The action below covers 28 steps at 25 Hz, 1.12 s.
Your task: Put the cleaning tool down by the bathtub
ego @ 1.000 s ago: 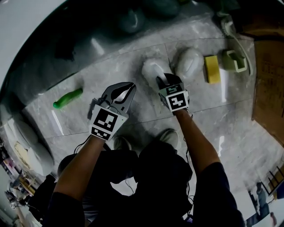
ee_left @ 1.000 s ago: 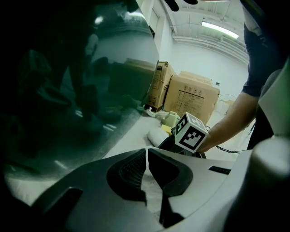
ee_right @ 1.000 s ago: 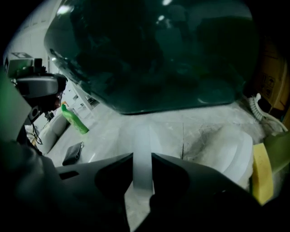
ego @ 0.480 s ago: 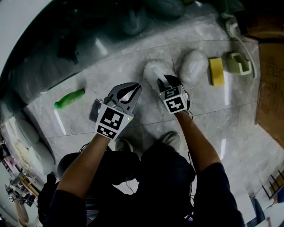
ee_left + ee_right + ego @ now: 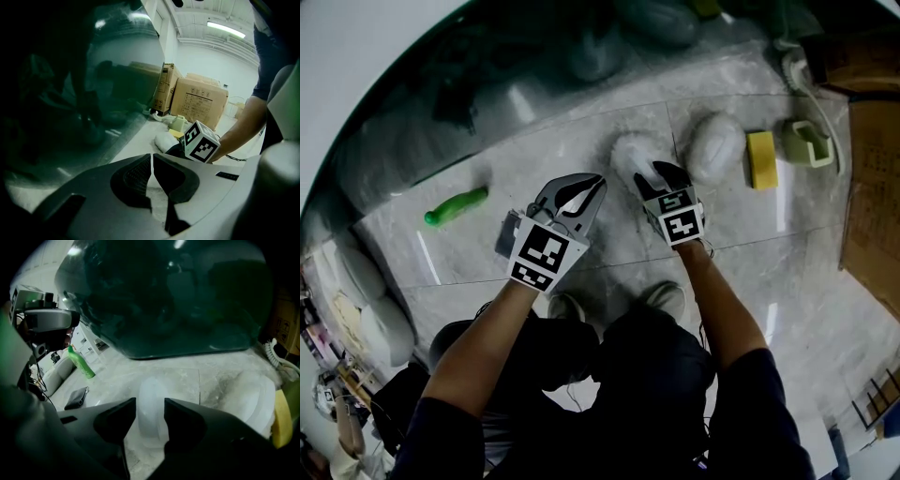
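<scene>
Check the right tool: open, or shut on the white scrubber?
The right tool is open: its jaws have just been opening and stand apart, with the white scrubber lying on the floor between them, unpinched.

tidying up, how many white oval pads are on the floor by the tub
2 pads: one between the right gripper's jaws, which just opened; one beside the yellow sponge.

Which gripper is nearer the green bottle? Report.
Left. The left gripper sits right of the green bottle; the right gripper, jaws just opened around the white cleaning tool, is farther right.
</scene>
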Motion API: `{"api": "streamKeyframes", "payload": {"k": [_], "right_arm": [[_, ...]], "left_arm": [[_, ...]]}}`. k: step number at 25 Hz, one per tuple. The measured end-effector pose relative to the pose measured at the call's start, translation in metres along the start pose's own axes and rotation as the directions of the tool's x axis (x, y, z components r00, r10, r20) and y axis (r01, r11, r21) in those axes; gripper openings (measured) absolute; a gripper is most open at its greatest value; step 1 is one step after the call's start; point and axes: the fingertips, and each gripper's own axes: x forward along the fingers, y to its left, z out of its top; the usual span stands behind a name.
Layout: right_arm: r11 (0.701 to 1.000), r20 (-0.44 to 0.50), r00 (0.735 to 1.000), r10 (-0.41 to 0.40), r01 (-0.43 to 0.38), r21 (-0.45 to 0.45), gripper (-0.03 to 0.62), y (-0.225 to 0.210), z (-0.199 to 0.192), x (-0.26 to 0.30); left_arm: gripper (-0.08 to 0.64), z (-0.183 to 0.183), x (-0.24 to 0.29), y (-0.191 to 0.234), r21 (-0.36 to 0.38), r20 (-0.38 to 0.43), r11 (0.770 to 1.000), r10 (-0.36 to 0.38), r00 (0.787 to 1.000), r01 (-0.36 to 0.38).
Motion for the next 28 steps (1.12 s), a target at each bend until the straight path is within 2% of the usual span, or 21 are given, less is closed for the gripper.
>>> {"api": "streamKeyframes", "payload": {"k": [4,6,13,21,28], "right_arm": [[0.999,0.031,0.999,0.035,-0.035,0.001,0.185,0.014,0.015,-0.015],[1.0,0.043,0.999,0.028,-0.028,-0.002,0.187,0.018,0.024,-0.029],[1.0,0.081,0.996,0.024,-0.024,-0.004,0.187,0.052,0.076,-0.115],[1.0,0.126,0.992,0.016,-0.013,-0.024,0.186,0.096,0.153,-0.226],[0.999,0.199,0.98,0.032,-0.023,-0.047,0.186,0.146,0.235,-0.343]], "left_arm": [[0.041,0.008,-0.012,0.002,-0.004,0.004,1.0,0.009,1.0,-0.009],[0.041,0.016,-0.025,0.003,-0.007,0.005,1.0,0.015,1.0,-0.015],[0.041,0.063,-0.091,-0.006,-0.015,0.019,1.0,0.021,1.0,-0.021],[0.041,0.14,-0.187,-0.022,-0.03,0.05,0.998,0.053,0.997,-0.052],[0.041,0.233,-0.291,-0.044,-0.026,0.111,0.995,0.094,0.989,-0.092]]}}
